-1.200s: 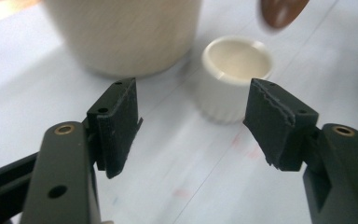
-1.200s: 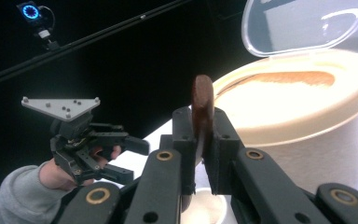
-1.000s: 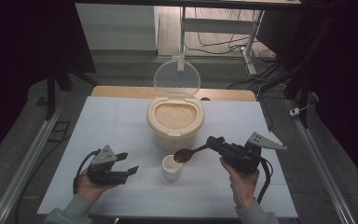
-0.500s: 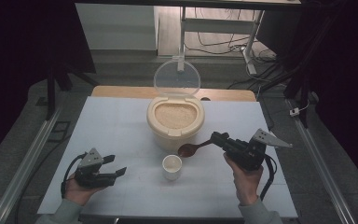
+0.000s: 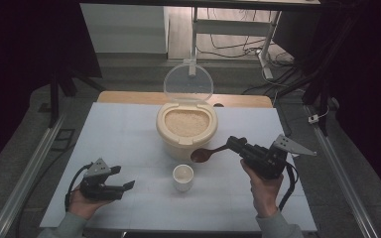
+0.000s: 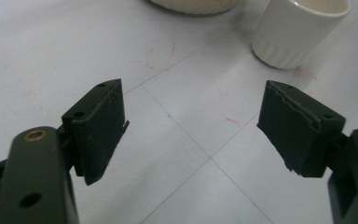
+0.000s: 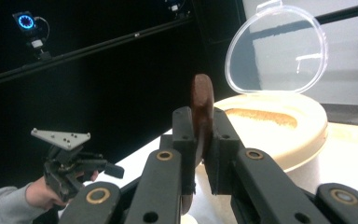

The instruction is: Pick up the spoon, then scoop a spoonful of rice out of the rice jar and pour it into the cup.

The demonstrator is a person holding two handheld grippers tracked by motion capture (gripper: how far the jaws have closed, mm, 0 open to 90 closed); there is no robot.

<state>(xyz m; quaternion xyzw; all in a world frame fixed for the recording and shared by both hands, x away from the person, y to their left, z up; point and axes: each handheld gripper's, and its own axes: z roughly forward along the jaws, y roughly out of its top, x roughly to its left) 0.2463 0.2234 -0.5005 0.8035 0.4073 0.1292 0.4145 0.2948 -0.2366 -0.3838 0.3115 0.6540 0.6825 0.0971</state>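
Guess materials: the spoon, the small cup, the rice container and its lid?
Spoon: probably wood, dark brown and matte; the grain is too small to see.
Small cup: likely glazed ceramic, white with a soft sheen and a ribbed base.
Rice container: looks like cream plastic, smooth and moulded.
Lid: clear plastic, see-through, with glare and a moulded tab.

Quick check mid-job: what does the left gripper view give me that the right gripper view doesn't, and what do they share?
Left gripper view alone: the small white ribbed cup and faint red marks on the white table, seen between the left hand-held gripper, whose jaws stand wide apart with nothing between them.

Right gripper view alone: the right hand-held gripper clamped on the brown wooden spoon, and the clear round lid standing open.

Both: the cream rice container.
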